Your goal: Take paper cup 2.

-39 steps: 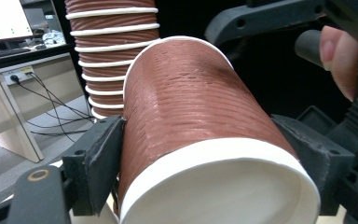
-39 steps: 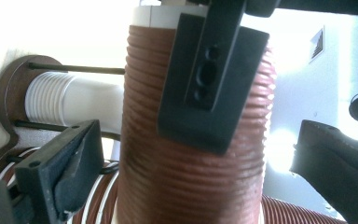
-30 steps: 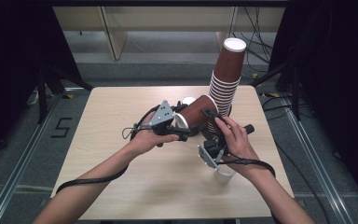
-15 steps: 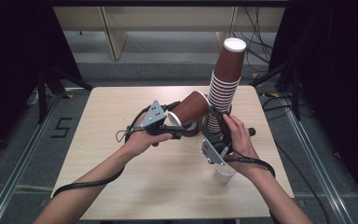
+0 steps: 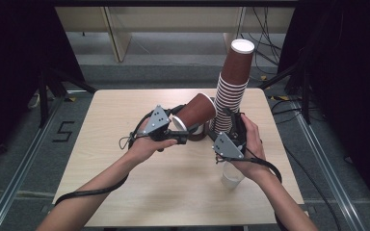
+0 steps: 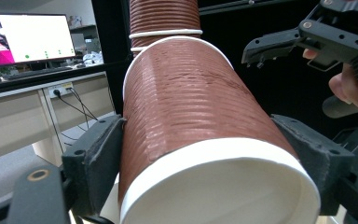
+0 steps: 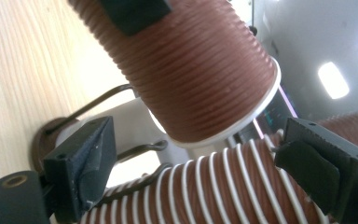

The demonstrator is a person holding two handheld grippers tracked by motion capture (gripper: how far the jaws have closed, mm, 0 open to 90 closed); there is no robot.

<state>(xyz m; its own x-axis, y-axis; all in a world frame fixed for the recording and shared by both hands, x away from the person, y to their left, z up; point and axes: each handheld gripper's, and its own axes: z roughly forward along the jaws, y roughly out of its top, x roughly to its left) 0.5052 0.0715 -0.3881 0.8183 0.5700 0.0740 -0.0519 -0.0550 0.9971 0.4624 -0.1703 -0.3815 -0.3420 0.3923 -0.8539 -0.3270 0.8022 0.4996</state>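
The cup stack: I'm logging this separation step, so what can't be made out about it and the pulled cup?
- Base of the stack: high view, hidden behind the right gripper and hand.
- Whether the right gripper actually pinches the stack: right gripper view, contact unclear.
- Stack's cup count: rims too fine.
- Single cup in the left gripper: rim cut off by the left gripper view's bottom edge.

Legible marks. High view: a dark numeral "5" stands on the grey floor left of the surface. Left gripper view: the monitor in the background shows small green dots and a picture, too small to read.
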